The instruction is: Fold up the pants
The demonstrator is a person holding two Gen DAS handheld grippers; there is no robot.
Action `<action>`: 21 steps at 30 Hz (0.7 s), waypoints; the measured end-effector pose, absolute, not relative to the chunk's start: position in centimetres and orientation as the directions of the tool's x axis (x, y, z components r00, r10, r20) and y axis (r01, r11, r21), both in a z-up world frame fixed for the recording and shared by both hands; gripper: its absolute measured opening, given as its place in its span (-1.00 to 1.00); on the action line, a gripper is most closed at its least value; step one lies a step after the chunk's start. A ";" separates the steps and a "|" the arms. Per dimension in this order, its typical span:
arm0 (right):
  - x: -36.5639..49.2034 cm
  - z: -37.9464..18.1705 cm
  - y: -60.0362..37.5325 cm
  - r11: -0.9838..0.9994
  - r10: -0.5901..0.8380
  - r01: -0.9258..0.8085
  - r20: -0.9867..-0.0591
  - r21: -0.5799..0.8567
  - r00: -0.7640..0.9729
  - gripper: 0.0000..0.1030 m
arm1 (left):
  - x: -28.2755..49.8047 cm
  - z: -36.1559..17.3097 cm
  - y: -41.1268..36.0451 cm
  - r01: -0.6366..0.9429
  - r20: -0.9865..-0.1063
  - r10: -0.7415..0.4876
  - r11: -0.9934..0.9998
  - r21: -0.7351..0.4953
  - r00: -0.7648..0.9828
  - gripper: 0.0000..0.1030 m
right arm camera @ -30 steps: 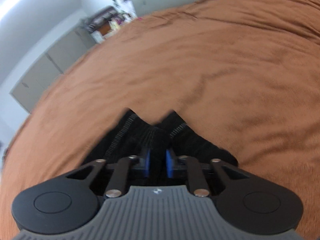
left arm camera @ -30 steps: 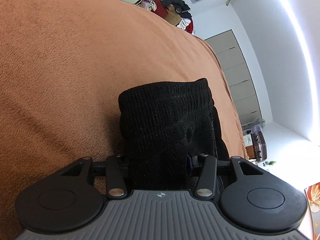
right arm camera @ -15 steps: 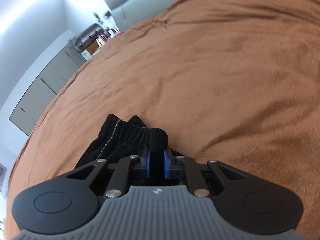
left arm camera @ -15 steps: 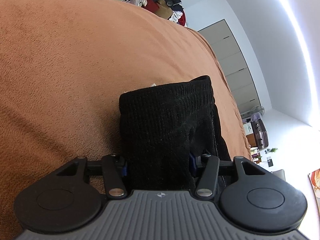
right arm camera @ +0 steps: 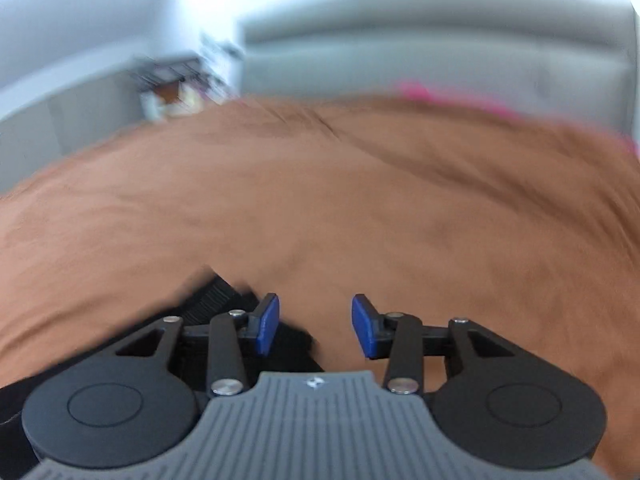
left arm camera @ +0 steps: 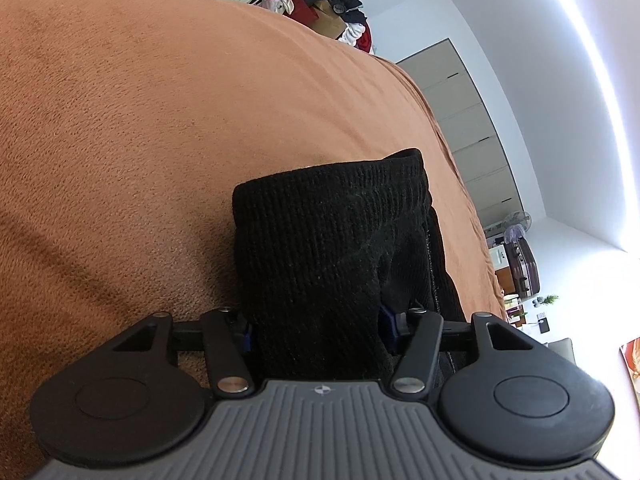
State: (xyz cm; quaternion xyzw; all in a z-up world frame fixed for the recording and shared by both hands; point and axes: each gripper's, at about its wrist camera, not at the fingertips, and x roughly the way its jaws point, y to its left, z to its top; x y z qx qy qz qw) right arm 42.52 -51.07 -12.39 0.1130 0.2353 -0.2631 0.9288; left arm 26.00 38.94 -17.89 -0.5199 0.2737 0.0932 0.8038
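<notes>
Pants (left arm camera: 328, 256) black, ribbed, bunched

The pants (left arm camera: 320, 264) are black, with a ribbed knit band across the far edge. A thick bundle of the fabric stands bunched between the fingers of the left hand-held gripper (left arm camera: 316, 330), resting on the brown bed. In the blurred right view, black cloth (right arm camera: 224, 300) lies just left of the right hand-held gripper (right arm camera: 316, 324).

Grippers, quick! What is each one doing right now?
Left gripper: around the black pants, fingers wide; a firm grip cannot be told.
Right gripper: open, holding nothing.
</notes>
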 end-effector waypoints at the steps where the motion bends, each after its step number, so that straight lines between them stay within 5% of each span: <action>1: 43.0 -12.2 -50.5 0.865 -0.416 0.498 -0.466 0.064 0.781 -0.28 | 26.0 -17.9 38.9 -0.435 -0.538 -0.134 0.444 -0.783 0.832 0.26; 3: 45.1 -12.6 -50.0 0.939 -0.270 0.339 -0.485 0.058 0.832 -0.50 | 25.9 -17.8 38.9 -0.436 -0.540 -0.132 0.447 -0.781 0.831 0.27; 5: 47.7 -14.2 -50.1 0.970 -0.125 0.226 -0.606 0.094 0.786 -0.81 | 25.9 -17.7 38.8 -0.438 -0.541 -0.129 0.448 -0.780 0.831 0.27; 8: 50.6 -16.9 -49.7 0.975 -0.182 0.216 -0.715 -0.045 0.675 -1.00 | 26.0 -17.6 38.6 -0.439 -0.545 -0.124 0.459 -0.773 0.829 0.28; 12: 51.1 -17.5 -49.9 0.969 -0.221 0.236 -0.685 -0.073 0.694 -1.00 | 26.2 -17.4 38.6 -0.444 -0.554 -0.129 0.463 -0.767 0.823 0.30; 16: 45.8 -14.3 -53.1 0.869 -0.167 0.355 -0.469 0.346 0.867 -0.79 | 26.3 -17.5 38.7 -0.439 -0.551 -0.135 0.465 -0.769 0.823 0.31; 21: 40.5 -14.3 -54.7 0.814 -0.177 0.425 -0.528 0.396 0.831 -0.58 | 26.0 -17.7 38.5 -0.426 -0.535 -0.128 0.463 -0.777 0.835 0.31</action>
